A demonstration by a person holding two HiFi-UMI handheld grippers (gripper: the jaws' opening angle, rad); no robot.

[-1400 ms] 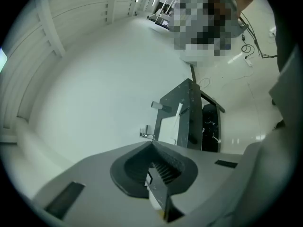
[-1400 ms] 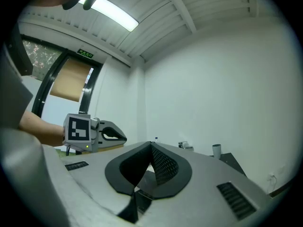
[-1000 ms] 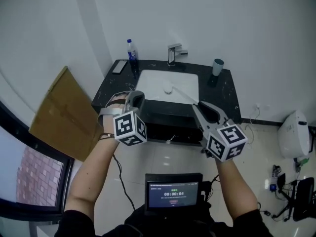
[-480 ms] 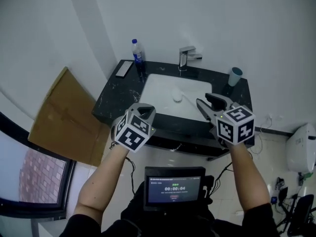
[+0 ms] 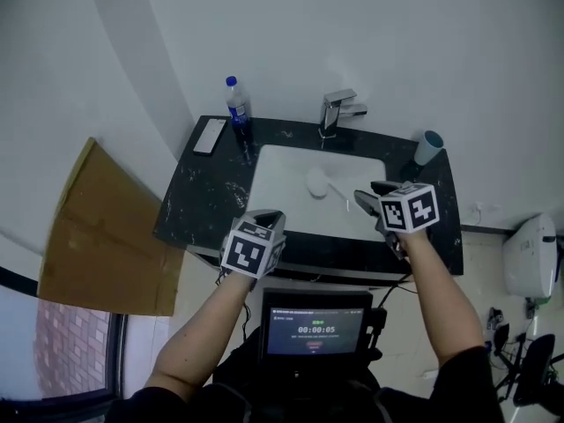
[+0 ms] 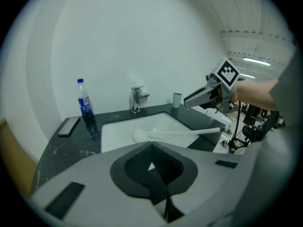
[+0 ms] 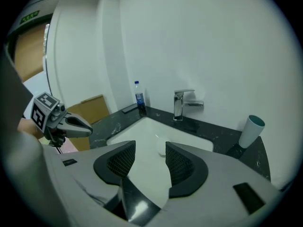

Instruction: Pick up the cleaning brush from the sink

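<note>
Right claw (image 5: 370,195): mine, jaws apart, just been opening, nothing clamped (it hangs over the 4 o'clock edge of the sink (image 5: 275,167)).
Left claw (image 5: 267,218): mine, jaws together, empty, at the sink's 7 o'clock.
Brush (image 5: 318,184): lying in the sink, handle toward 4 o'clock.

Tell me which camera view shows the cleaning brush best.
The left gripper view: the cleaning brush shows whole, head in the sink, handle running right. The head view shows it small, its handle partly hidden. The right gripper view shows only its head.
</note>
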